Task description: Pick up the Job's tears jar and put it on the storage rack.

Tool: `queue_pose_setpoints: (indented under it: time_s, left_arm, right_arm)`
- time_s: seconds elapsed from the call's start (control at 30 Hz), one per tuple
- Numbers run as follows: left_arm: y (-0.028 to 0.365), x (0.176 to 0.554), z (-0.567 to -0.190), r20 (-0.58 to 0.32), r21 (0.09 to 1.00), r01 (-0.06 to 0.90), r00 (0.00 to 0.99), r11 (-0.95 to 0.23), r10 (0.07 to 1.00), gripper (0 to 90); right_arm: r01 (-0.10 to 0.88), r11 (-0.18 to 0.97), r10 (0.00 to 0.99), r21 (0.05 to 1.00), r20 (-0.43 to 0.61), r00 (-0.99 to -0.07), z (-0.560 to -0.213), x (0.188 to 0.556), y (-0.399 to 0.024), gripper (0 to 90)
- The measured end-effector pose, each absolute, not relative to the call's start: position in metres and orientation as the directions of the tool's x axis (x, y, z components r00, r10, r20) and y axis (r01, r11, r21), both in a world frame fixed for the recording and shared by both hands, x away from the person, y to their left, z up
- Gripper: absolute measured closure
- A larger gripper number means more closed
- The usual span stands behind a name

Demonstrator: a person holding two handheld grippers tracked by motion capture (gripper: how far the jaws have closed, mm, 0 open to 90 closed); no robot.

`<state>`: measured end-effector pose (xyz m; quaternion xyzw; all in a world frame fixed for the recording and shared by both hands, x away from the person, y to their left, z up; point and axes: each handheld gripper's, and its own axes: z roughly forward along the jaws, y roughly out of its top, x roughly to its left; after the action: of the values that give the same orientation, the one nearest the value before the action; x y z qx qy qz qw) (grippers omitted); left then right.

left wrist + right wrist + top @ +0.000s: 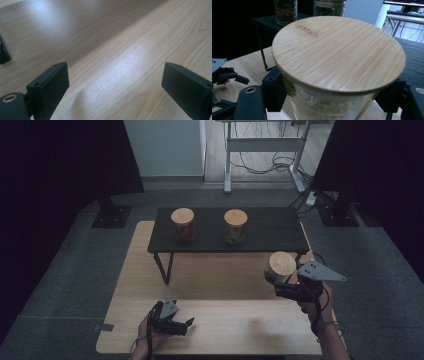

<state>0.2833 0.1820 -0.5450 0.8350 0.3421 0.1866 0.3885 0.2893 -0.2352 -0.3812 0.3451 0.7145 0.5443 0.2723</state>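
Right claw [332,100]: we hold the jar [337,105] clamped below its wooden lid [338,52], at 4 o'clock over the counter [220,285].
Left claw [113,87]: wide, empty.
Handling: we judge the glass rigid, slippery, breakable, fairly heavy; grip the wall.

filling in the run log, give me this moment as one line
right gripper: shut on jar, wooden lid on | left gripper: open, empty, over table | shelf: two jars
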Motion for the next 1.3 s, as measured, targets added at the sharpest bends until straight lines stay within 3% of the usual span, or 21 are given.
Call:
queue_pose_setpoints:
  time_s: [1.3]
  left_arm:
    - [0.183, 0.283, -0.544, 0.046, 0.775, 0.429, 0.695, -0.465, 0.717, 7.3]
  right_arm:
    - [0.216, 0.161, 0.8, 0.963, 0.001, -0.6, -0.365, 0.319, -0.241, 24.8]
